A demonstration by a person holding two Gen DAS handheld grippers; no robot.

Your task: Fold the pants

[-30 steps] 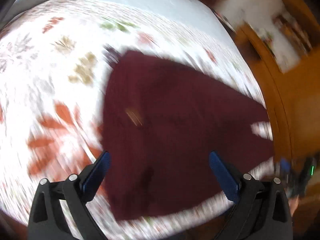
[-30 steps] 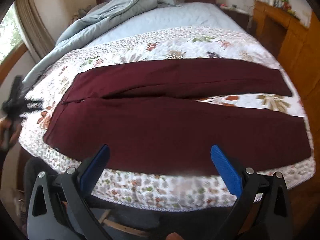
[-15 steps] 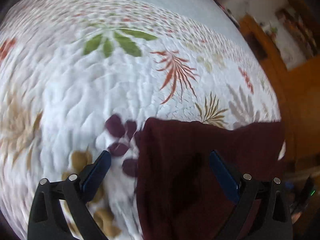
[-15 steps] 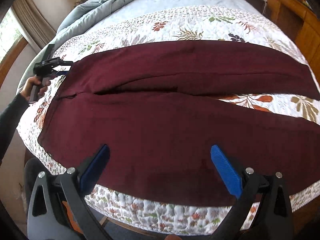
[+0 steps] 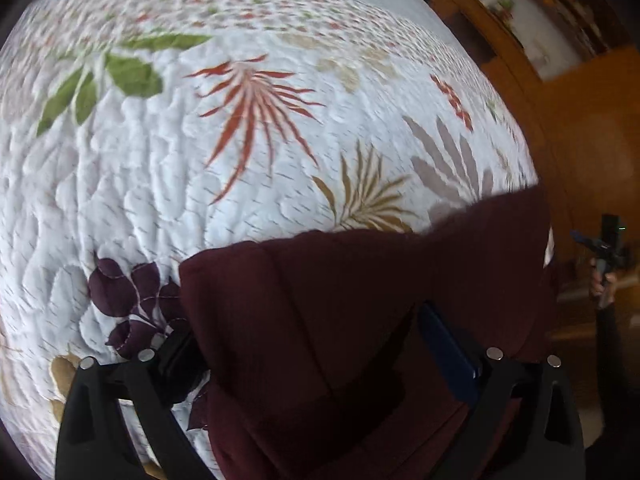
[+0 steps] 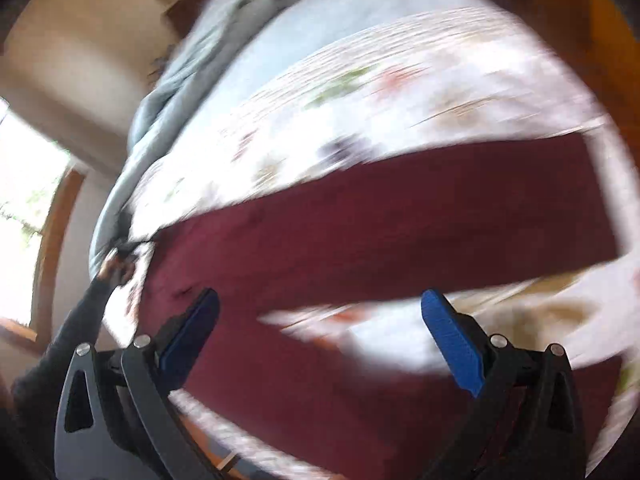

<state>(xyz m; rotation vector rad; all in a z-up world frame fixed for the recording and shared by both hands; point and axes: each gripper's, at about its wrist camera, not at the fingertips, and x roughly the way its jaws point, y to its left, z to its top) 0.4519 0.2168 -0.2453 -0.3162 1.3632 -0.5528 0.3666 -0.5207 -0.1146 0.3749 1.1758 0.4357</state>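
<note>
Left wrist view: a bed (image 5: 224,184) covered by a white quilt (image 5: 168,168) printed with leaves fills most of the frame. Dark maroon pants (image 5: 360,320) are spread on the quilt, their upper corner edge lying low in the frame, bunched up over the left tool (image 5: 316,354). The left tool is seen with its jaws spread wide, the cloth lying between and over them; the left finger is at the cloth's edge, the blue pad (image 5: 448,356) of the right finger is partly sunk in the fabric. No pinch on the cloth is seen. At the far right edge the right tool (image 5: 604,246) is glimpsed, held up in a hand (image 5: 602,284), well apart from the pants.

Right wrist view, heavily blurred: the pants (image 6: 360,240) are seen laid across the quilt (image 6: 400,92), two legs parted by a wedge of quilt. A pale blue duvet (image 6: 176,92) is heaped at the far end of the bed. The right tool (image 6: 320,328) is held above the near leg, jaws wide apart, nothing between the pads. At far left the left tool (image 6: 128,246) is made out at the waist end of the pants, too smeared for detail.
</note>
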